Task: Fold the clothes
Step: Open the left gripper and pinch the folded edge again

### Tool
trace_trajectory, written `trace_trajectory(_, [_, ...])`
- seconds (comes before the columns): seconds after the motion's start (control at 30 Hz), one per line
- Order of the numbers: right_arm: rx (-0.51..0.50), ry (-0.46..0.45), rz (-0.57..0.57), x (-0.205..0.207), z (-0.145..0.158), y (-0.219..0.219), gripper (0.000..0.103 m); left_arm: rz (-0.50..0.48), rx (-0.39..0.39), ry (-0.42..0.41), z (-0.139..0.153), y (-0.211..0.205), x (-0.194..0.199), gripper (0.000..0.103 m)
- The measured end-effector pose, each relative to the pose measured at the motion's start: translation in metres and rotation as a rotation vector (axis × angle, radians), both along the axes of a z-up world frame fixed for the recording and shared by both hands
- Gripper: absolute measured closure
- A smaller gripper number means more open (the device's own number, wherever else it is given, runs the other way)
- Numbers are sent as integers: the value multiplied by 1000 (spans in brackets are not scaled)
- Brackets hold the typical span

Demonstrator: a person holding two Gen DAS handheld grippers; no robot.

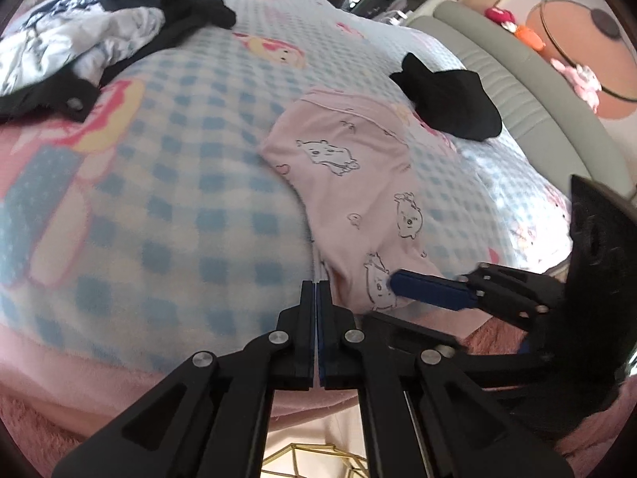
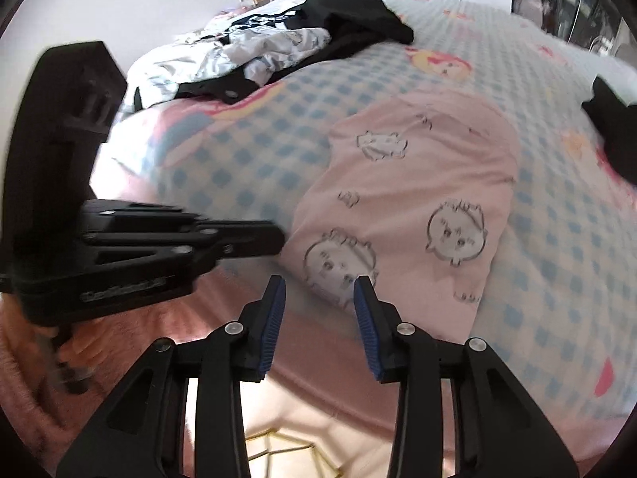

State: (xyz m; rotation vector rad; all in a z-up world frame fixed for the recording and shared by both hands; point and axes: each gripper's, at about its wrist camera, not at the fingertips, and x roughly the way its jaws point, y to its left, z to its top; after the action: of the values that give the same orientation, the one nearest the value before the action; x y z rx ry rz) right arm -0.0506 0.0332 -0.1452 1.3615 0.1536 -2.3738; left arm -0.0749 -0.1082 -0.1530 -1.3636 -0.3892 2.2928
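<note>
Pink cotton printed with small grey cartoon animals makes up the garment (image 1: pixel 350 199) that lies in a compact, part-folded shape on the bed, its near corner close to the bed's front edge and both tools. Under it spreads a fleecy blanket (image 1: pixel 179 207) in blue-and-white check with cartoon figures and a pink border. The left gripper (image 1: pixel 316 290) is clenched, its two black fingers pressed flat together with nothing visible between them; its tips sit at the blanket just beside the garment's near left corner, and whether they touch the pink cloth cannot be told. The right gripper (image 2: pixel 318 290) stands released, its ribbed blue pads apart, with the garment's near edge just beyond the tips and no cloth pressed between them. From the left wrist view, one blue pad (image 1: pixel 432 288) of the right tool lies against the garment's near right corner. From the right wrist view, the left tool reaches in from the left, its tip just beside the garment's left edge. Well apart, at the far left of the bed, a heap of black and white clothes (image 1: pixel 79 40) lies crumpled, with a snap button showing on a black flap. A small black garment (image 1: pixel 450 103) rests just beyond the pink one, near the bed's grey padded frame (image 1: pixel 517 79).
</note>
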Motion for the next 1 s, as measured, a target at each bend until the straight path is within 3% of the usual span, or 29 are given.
trace_trajectory(0.17, [3,29,-37,-9,-6,5,68,6,41,-4,0,-3,2,101])
trace_trajectory(0.33, [-154,-40,-146,-14,-11,35,69,-22,113,-31,-2,1,-3,100])
trace_trajectory(0.63, [-183,-43,-160,-10,-7,45,69,-100,60,8,2,32,-14,100])
trace_trajectory(0.77, [-195,-46,-158,-9,-5,49,69,-163,-10,27,4,42,-13,99])
trace_trajectory(0.8, [-197,-46,-162,-8,-5,51,69,-178,-28,34,5,42,-11,91])
trace_trajectory(0.83, [-199,-45,-168,-8,-4,53,69,-190,-38,42,6,41,-9,74])
trace_trajectory(0.9, [-208,-50,-180,-8,-4,56,69,-209,-38,59,7,39,-5,53])
trace_trajectory(1.0, [-220,-57,-188,-10,-5,56,69,-195,-83,112,10,39,0,54])
